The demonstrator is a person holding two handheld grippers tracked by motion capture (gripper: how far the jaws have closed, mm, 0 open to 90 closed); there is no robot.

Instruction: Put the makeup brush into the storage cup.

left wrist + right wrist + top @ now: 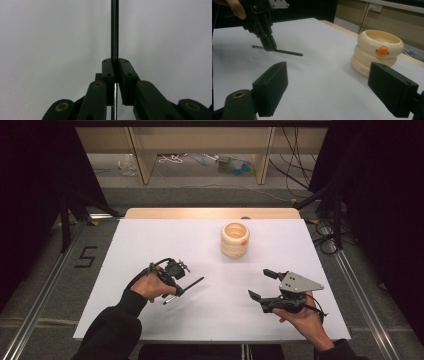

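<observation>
Black slender rod point(189, 287), perhaps a pen, pinched in left tongs point(114, 72); right tongs point(337, 87) wide, empty.

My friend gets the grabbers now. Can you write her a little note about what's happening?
Left gripper: fingers shut on the black pen, held just above the white table.
Right gripper: fingers open, holding nothing, pointed toward the cream holder.
The cream holder stands upright at the back of the table, apart from both grippers. I cannot see anything inside it.
Done: the black pen is picked up.
Left, probably: carry it to the cream holder and drop it in.
</observation>
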